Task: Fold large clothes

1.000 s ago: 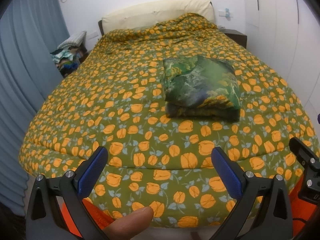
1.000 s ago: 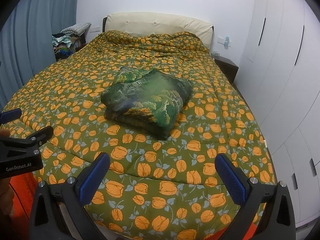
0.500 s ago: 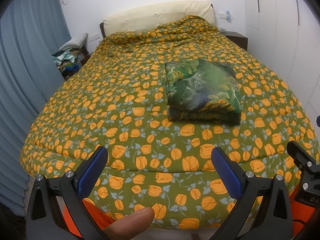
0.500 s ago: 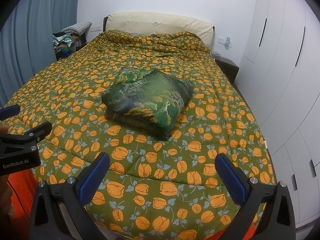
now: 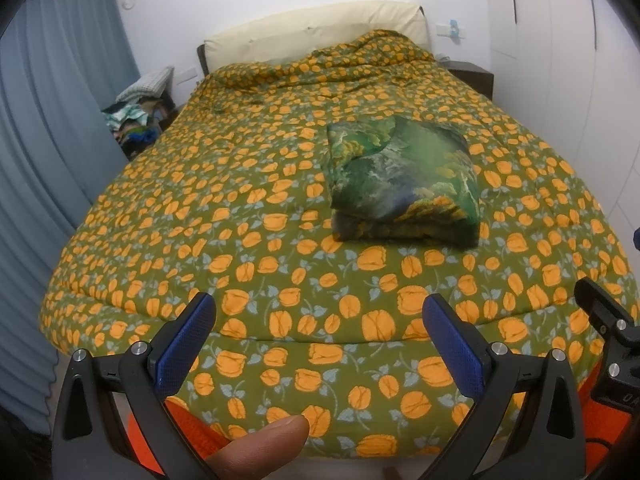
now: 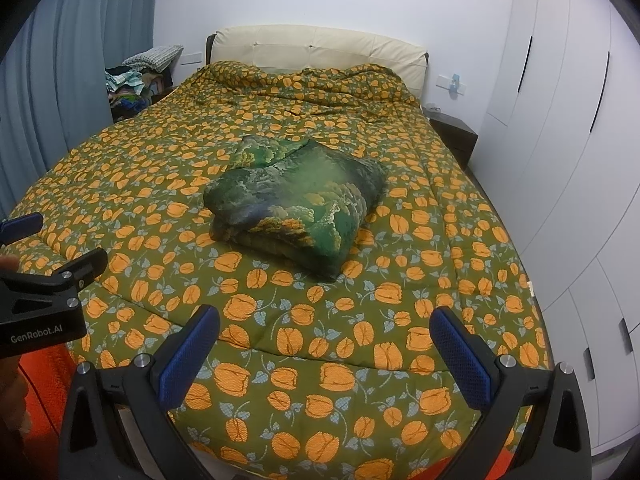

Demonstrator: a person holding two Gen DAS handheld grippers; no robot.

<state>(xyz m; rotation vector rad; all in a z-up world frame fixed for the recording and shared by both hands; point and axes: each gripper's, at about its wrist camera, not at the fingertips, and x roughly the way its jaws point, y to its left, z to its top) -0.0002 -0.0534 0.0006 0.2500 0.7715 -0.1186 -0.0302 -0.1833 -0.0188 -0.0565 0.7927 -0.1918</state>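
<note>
The folded green cloth [image 5: 402,184] sits on the big bed [image 5: 248,216], abt in the middle, a bit to the right side in the left cam. It is a thick square bundle w/ green, blue & yellow swirls. It lies flat on the bed cover, w/ layers showing at its near edge. In the right cam the same cloth [image 6: 296,204] looks turned, one corner pointing near.

The left gripper [image 5: 320,344] hangs at the near end of the bed, low in the pic. Its jaws are spread wide, nothing between them but the flower cover far below. A thumb [image 5: 260,450] pokes up at the bottom. The right gripper [image 6: 326,356] is the same: jaws wide apart, holding nothing, at the near end of the bed. Both are well apart from the cloth. Each cam sees a bit of the other gripper at its edge.

The bed cover is green w/ lots of orange flowers. Far off is a cream headboard [image 6: 316,50]. At the far left is a pile of clothes [image 6: 128,88] next to the blue curtain [image 5: 44,140]. On the right are white closet doors [image 6: 560,160] & a dark night table [image 6: 454,136].
</note>
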